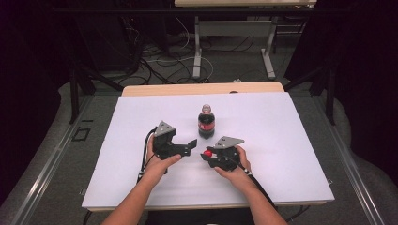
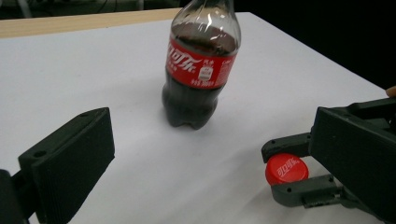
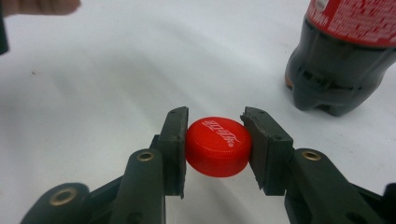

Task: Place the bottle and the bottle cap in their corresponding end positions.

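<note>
white counter [image 1: 281, 140], wooden far edge | grey floor [image 1: 225, 65], tangled cables [image 1: 159, 61] | second table's white legs [image 1: 197, 51] behind | dark surroundings

Both forearms are brought in from the near edge of the bench. The left hand-held gripper [image 1: 191, 146] is held with its jaws spread wide and nothing between them, just left of the bottle [image 1: 206, 121]. The right hand-held gripper [image 3: 215, 145] is clamped on the red cap [image 3: 218, 146], just right of the bottle's base.
</note>
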### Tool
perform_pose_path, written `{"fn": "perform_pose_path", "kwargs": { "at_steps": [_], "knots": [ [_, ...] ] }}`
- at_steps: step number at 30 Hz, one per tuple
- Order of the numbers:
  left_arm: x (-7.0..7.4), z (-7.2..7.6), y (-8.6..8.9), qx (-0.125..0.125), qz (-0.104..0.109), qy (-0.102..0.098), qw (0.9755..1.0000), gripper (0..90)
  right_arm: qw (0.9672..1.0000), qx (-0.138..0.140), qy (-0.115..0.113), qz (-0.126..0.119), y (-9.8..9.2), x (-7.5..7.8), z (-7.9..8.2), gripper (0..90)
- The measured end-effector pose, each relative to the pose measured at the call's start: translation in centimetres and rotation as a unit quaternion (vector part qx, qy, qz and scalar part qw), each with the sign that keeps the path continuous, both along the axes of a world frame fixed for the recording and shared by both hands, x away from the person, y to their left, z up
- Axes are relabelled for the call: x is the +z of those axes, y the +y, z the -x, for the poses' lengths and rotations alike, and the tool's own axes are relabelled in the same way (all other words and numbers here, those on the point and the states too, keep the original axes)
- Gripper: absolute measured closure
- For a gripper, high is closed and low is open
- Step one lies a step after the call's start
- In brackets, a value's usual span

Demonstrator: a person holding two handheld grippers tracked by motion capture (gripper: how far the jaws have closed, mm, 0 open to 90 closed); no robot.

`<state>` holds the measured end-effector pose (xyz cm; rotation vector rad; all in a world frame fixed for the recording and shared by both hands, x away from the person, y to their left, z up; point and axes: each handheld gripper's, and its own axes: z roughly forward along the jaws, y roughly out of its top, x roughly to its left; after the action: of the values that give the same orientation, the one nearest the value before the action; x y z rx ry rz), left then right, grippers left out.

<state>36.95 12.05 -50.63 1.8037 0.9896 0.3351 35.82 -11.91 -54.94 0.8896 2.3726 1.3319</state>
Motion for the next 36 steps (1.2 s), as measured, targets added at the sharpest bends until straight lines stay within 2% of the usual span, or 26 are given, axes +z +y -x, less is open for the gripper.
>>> {"fn": "perform_pose_path", "kwargs": {
  "at_steps": [2, 6, 8, 9, 10, 11, 12, 14, 17, 18, 19, 22, 24, 25, 26, 29, 33, 36],
  "knots": [
    [-0.4, 0.3, 0.5, 0.004, 0.003, 0.003, 1.0000, 0.5, 1.0000, 0.001, -0.003, 0.003, 0.3, -0.5, -0.1, 60.9],
    [-0.8, 0.5, 1.1, 0.012, 0.002, 0.007, 0.9999, 0.6, 0.9997, 0.007, 0.015, 0.019, 0.6, -1.1, 0.0, 60.8],
    [-0.7, 0.6, 1.5, 0.014, 0.000, 0.005, 0.9999, 0.6, 0.9998, 0.007, 0.013, 0.014, 0.8, -1.5, 0.1, 60.8],
    [-0.7, 0.6, 1.5, 0.016, 0.004, 0.004, 0.9999, 0.6, 0.9996, 0.008, 0.018, 0.023, 0.7, -1.6, 0.2, 60.8],
    [-0.7, 0.6, 1.7, 0.018, 0.004, 0.006, 0.9998, 0.7, 0.9997, 0.009, 0.012, 0.021, 0.8, -1.8, 0.2, 60.7],
    [-0.7, 0.6, 1.8, 0.019, 0.001, 0.004, 0.9998, 0.7, 0.9994, 0.011, 0.015, 0.028, 0.8, -1.7, 0.3, 60.7],
    [-0.7, 0.6, 1.8, 0.021, 0.005, 0.006, 0.9997, 0.8, 0.9997, 0.009, 0.009, 0.023, 0.9, -1.7, 0.3, 60.6],
    [-0.6, 0.6, 2.0, 0.023, 0.002, 0.004, 0.9997, 0.9, 0.9994, 0.009, 0.018, 0.027, 0.8, -1.7, 0.3, 60.1],
    [-0.6, 0.6, 2.1, 0.025, 0.006, 0.007, 0.9996, 0.9, 0.9996, 0.003, 0.024, 0.015, 0.8, -1.7, 0.3, 51.9],
    [-0.6, 0.5, 2.2, 0.026, 0.006, 0.007, 0.9996, 0.9, 0.9993, 0.004, 0.031, 0.021, 0.7, -1.5, 0.3, 48.5],
    [-0.6, 0.6, 2.2, 0.027, 0.005, 0.008, 0.9996, 0.9, 0.9996, 0.001, 0.026, 0.011, 0.7, -1.5, 0.3, 45.2],
    [-0.5, 0.7, 2.5, 0.031, 0.004, 0.007, 0.9995, 0.9, 0.9995, 0.001, 0.030, 0.002, 0.3, -0.8, 0.2, 36.8],
    [-0.5, 0.8, 2.8, 0.033, 0.003, 0.007, 0.9994, 0.9, 0.9990, -0.003, 0.043, -0.007, -0.3, 0.1, 0.1, 32.0],
    [-0.4, 0.9, 2.9, 0.036, 0.004, 0.006, 0.9993, 0.9, 0.9989, -0.004, 0.042, -0.021, -0.7, 0.5, 0.0, 30.0],
    [-0.4, 1.0, 3.1, 0.036, 0.003, 0.004, 0.9993, 0.9, 0.9991, -0.007, 0.036, -0.023, -1.2, 1.0, 0.0, 30.0],
    [-0.3, 1.2, 3.7, 0.043, 0.005, 0.005, 0.9990, 0.9, 0.9979, -0.023, 0.046, -0.040, -2.8, 2.4, 0.0, 29.1],
    [-0.3, 1.5, 4.4, 0.050, -0.004, 0.007, 0.9987, 1.0, 0.9968, -0.062, 0.043, -0.027, -4.9, 3.1, 0.0, 27.7],
    [-0.5, 1.9, 5.1, 0.056, -0.013, 0.008, 0.9983, 0.9, 0.9956, -0.084, 0.032, -0.024, -6.6, 3.3, 0.3, 20.8]
  ]
}}
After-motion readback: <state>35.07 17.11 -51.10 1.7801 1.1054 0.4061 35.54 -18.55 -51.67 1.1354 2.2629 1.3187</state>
